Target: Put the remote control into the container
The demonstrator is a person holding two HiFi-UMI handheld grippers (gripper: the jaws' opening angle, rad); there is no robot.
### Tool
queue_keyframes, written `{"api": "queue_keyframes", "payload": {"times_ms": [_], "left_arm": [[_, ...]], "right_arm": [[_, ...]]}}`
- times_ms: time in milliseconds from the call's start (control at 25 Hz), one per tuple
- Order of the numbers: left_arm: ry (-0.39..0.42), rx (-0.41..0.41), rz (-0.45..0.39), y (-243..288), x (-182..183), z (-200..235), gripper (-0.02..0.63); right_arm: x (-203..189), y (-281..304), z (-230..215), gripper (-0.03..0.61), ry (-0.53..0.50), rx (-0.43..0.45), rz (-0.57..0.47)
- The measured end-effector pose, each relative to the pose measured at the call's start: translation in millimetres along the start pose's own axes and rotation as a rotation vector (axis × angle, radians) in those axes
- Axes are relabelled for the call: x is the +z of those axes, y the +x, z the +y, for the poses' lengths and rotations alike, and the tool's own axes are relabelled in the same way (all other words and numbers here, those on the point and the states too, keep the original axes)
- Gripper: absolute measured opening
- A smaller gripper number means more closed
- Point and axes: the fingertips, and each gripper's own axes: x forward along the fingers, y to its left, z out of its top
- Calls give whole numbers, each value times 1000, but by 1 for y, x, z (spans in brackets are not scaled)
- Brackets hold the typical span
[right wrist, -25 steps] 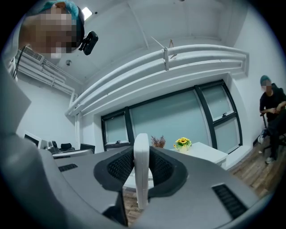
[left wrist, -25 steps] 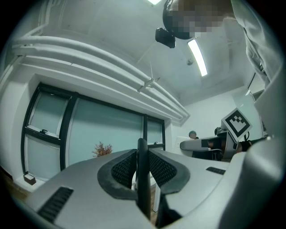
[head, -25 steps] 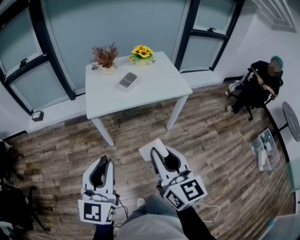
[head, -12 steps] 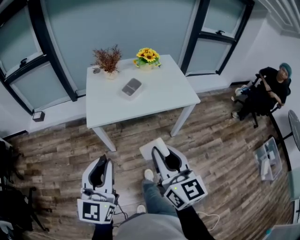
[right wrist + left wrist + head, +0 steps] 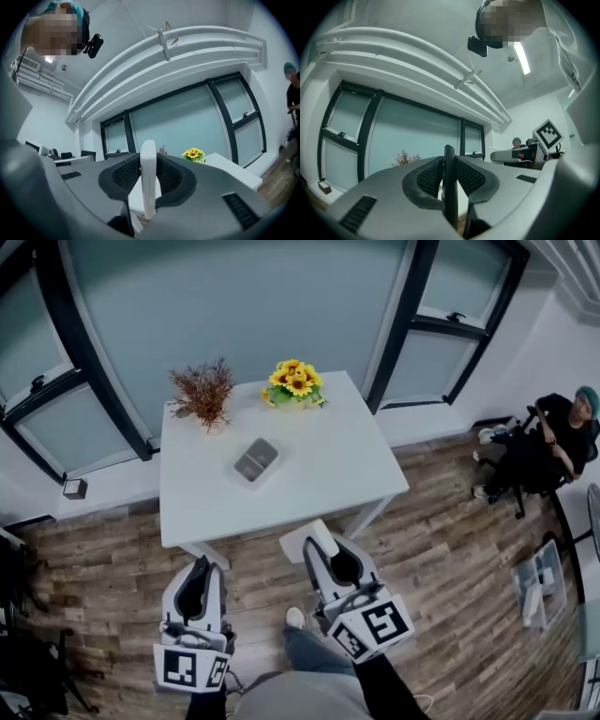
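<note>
A grey shallow container point(image 5: 256, 460) lies on the white table point(image 5: 309, 493), ahead of both grippers. My right gripper point(image 5: 323, 554) is shut on a white remote control point(image 5: 306, 542); in the right gripper view that remote control point(image 5: 148, 187) stands edge-on between the pads of the gripper point(image 5: 148, 164). My left gripper point(image 5: 196, 579) is held low at the left, short of the table's front edge. In the left gripper view a thin dark slab point(image 5: 449, 192) is pinched between the pads of that gripper point(image 5: 449, 161); what it is I cannot tell.
On the table's far side stand a dried reddish plant point(image 5: 202, 395) and a pot of sunflowers point(image 5: 296, 383). Tall windows rise behind the table. A person sits on a chair point(image 5: 553, 442) at the right. Some pale things point(image 5: 536, 570) lie on the wooden floor there.
The table has come nearer and lower in the head view, now just ahead of the grippers. Both grippers keep their hold and their place in the view.
</note>
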Motion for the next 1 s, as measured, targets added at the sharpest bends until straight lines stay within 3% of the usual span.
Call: {"api": "queue_keyframes", "payload": {"times_ms": [240,560,1000], "left_arm": [[-33,37,-16,52,-2,14,83],[-114,74,-9,82,-11,42,83],[-133,13,-37,146,-2,110,83]], "right_arm": [[8,42,-36,94,9,33,-1],[8,79,-58,94,22,33,5],[15,161,-71,94,18,-30,-17]]}}
